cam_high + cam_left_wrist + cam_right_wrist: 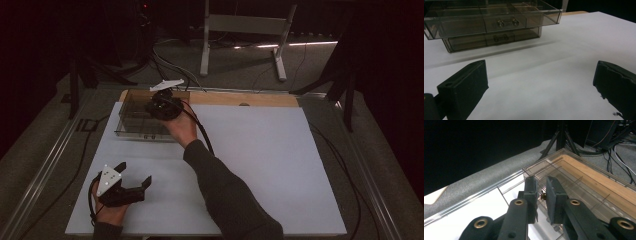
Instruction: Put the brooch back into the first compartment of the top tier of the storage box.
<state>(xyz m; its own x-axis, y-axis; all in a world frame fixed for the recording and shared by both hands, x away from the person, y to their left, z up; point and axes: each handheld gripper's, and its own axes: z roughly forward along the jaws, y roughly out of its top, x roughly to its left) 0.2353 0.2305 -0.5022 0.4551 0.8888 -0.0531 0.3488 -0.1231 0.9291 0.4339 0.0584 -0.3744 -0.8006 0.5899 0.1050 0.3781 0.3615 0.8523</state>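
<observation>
A smoky clear plastic drawer box (134,121) stands at the back left of the white table top (260,165). In the left gripper view its upper drawer (524,15) sticks out past the lower one, both with metal handles. My right gripper (160,106) hangs over the box's open compartments (584,185). Its jaws (541,185) are nearly together, with a small brass-coloured piece (542,195) between them. Low over the front left of the table, my left gripper (135,172) stands open and holds nothing (539,82).
A wooden strip (250,99) runs along the table's back edge. Metal rails (45,170) border the table on carpet. Cables (175,67) and a white stand frame (240,25) lie on the floor behind.
</observation>
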